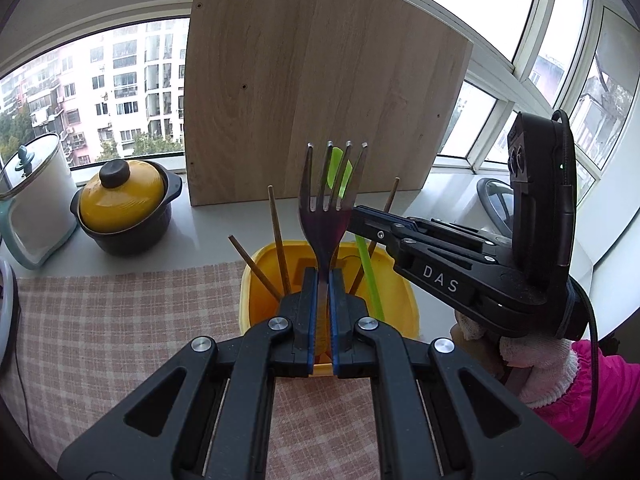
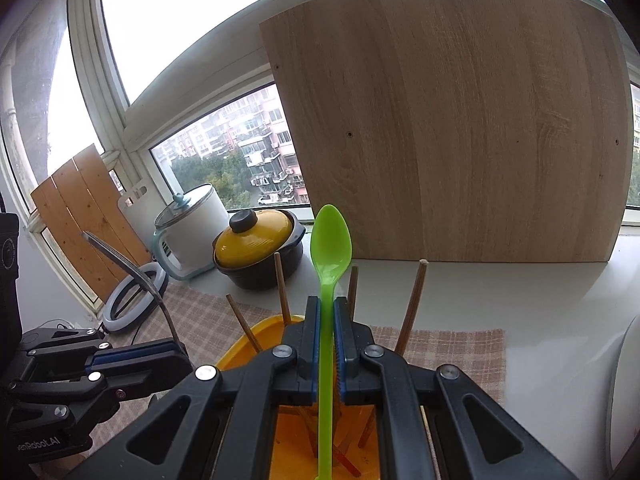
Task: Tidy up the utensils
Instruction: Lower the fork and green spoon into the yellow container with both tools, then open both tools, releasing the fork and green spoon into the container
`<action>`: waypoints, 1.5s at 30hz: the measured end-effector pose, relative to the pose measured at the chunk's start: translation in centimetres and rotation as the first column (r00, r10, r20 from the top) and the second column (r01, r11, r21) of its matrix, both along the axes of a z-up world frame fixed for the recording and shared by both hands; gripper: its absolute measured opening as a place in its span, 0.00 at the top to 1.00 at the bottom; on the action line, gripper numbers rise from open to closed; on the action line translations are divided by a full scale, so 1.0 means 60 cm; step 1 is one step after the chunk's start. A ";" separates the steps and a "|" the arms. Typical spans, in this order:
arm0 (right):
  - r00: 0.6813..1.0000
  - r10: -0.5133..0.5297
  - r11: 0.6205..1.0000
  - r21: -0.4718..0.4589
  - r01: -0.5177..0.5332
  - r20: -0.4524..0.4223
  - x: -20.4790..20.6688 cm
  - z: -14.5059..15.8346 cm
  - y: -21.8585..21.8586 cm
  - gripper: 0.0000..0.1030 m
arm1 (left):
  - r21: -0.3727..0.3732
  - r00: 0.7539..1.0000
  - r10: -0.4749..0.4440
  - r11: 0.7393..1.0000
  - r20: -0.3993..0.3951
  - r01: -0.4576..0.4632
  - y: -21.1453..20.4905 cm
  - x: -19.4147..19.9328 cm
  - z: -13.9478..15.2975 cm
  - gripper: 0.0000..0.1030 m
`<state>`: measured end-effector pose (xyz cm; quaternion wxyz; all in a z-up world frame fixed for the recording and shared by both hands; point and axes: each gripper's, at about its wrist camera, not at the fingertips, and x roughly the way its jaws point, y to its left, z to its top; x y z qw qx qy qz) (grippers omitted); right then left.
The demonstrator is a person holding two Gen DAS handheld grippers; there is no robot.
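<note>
My left gripper [image 1: 323, 280] is shut on a metal fork [image 1: 330, 196], tines up, above a yellow utensil holder [image 1: 256, 292]. My right gripper [image 2: 326, 308] is shut on a green plastic spoon [image 2: 330, 240], bowl up, over the same yellow holder [image 2: 248, 340]. Several wooden chopsticks [image 1: 278, 236] stand in the holder; they also show in the right wrist view [image 2: 412, 304]. The right gripper [image 1: 360, 216] reaches in from the right in the left wrist view, with the green spoon [image 1: 370, 276] behind the fork. The left gripper [image 2: 176, 354] and fork [image 2: 132, 268] show at the left of the right wrist view.
A yellow-lidded black pot [image 1: 124, 204] and a white electric pot [image 1: 36, 196] stand on the sill at the back left. A large wooden board [image 1: 312, 92] leans against the window. A checked cloth [image 1: 120, 320] covers the counter. A ring light [image 2: 132, 296] lies far left.
</note>
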<state>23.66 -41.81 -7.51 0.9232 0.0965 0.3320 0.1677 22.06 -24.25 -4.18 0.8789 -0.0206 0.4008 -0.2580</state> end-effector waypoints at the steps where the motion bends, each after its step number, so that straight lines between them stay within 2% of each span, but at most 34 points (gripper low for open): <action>1: 1.000 0.001 1.000 0.003 -0.001 -0.003 -0.003 0.000 -0.003 0.97 | 0.000 1.000 0.001 1.000 -0.002 -0.001 0.002 -0.001 -0.001 0.98; 22: 0.997 -0.020 1.000 0.001 0.020 -0.069 -0.051 -0.015 -0.037 0.96 | 0.006 0.997 -0.025 1.000 -0.067 0.025 -0.003 -0.018 -0.037 0.98; 28: 0.997 -0.024 1.000 -0.003 0.024 -0.077 -0.059 -0.020 -0.036 0.91 | 0.015 0.996 -0.045 0.999 -0.081 0.046 -0.002 -0.023 -0.043 0.97; 30: 0.997 -0.024 1.000 -0.005 0.024 -0.075 -0.063 -0.020 -0.035 0.86 | 0.013 0.996 -0.041 0.999 -0.075 0.042 0.001 -0.025 -0.038 0.97; 32: 0.997 -0.033 0.999 -0.007 0.032 -0.067 -0.068 -0.017 -0.034 0.73 | 0.004 0.996 -0.041 0.999 -0.084 0.042 0.006 -0.025 -0.034 0.97; 45: 0.997 -0.065 0.998 -0.001 0.065 -0.051 -0.101 0.000 -0.034 0.71 | 0.014 0.999 -0.021 1.000 -0.047 0.022 0.063 -0.055 -0.013 0.97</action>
